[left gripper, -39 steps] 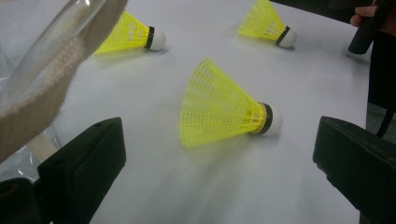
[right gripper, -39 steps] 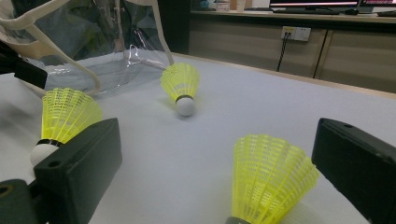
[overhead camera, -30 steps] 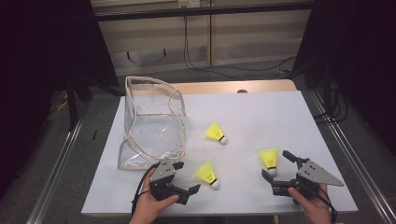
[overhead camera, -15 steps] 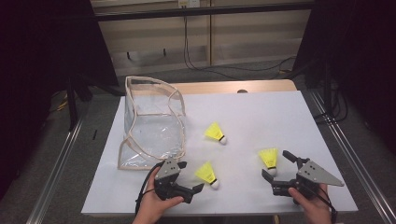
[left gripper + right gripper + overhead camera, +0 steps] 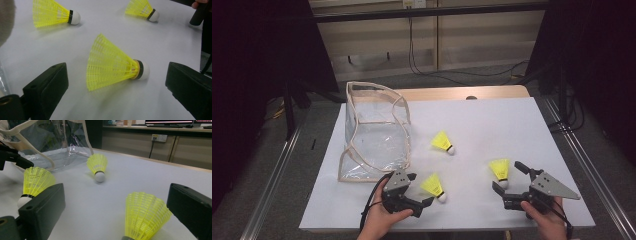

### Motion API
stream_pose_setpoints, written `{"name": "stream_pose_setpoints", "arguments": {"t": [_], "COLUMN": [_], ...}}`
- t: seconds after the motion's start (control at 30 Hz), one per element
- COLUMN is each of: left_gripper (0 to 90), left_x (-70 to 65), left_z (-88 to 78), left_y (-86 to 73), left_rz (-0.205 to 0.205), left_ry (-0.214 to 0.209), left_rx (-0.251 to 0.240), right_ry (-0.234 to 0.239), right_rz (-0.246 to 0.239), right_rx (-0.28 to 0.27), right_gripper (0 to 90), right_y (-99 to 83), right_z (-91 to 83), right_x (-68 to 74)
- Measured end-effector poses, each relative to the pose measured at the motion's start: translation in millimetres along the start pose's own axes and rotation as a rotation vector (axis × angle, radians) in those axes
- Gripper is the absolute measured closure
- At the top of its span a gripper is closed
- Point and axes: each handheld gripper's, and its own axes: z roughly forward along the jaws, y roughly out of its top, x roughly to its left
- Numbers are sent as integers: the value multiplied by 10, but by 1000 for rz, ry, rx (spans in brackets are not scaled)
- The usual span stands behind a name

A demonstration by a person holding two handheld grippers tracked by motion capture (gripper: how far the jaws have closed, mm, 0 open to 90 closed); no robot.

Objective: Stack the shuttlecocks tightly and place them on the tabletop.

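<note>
Shuttlecocks, three yellow ones with white cork tips, are laid on their sides on the white tabletop (image 5: pixel 492 120), to the right of a clear plastic bag (image 5: pixel 374 135) with beige trim that stands open just beside them. The nearest shuttlecock (image 5: pixel 433 186) is framed by the left gripper (image 5: pixel 418 191), whose fingers (image 5: pixel 47 87) are spread wide apart; seen from the left gripper view, the skirt and cork (image 5: pixel 113 67) lie between the fingers without being touched by either. A second shuttlecock (image 5: pixel 500 170) is bracketed in the same way by the right gripper (image 5: pixel 508 176), its fingers (image 5: pixel 42 207) also held well apart and closed on nothing. The third shuttlecock (image 5: pixel 443 143) is left alone farther up the tabletop, nearer the bag.

The step in hand is judged to be the approach for a grasp, presumably so that the shuttlecocks can be put into the bag. For the next move, each gripper would need to be brought slightly forward and down so that the skirt near the cork is centred, and the fingers closed gently. A light squeeze is called for, since the mesh skirt is likely to be deformed or the shuttlecock rolled aside if one finger makes contact first.
</note>
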Motion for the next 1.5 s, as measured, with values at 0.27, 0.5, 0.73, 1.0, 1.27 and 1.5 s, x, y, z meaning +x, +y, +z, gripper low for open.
{"name": "stream_pose_setpoints", "arguments": {"t": [0.27,0.5,0.73,1.0,1.27,1.5], "left_gripper": [77,116,143,192,265,336], "left_x": [-11,-31,-47,-56,-65,-75], "left_z": [24,76,138,199,226,229], "left_y": [29,56,71,81,77,76], "left_rz": [13,22,16,10,1,7], "left_ry": [10,-8,6,11,13,9], "left_rx": [5,12,21,35,45,49], "right_ry": [3,6,6,7,5,5], "right_rz": [-4,-5,-7,-6,-4,-3], "right_rx": [-5,-5,-7,-7,-4,-4], "right_gripper": [18,18,19,19,19,19], "right_y": [0,0,0,1,0,-3], "right_z": [1,1,-1,-3,-7,-9], "right_x": [-2,-4,-6,-7,-11,-19]}}
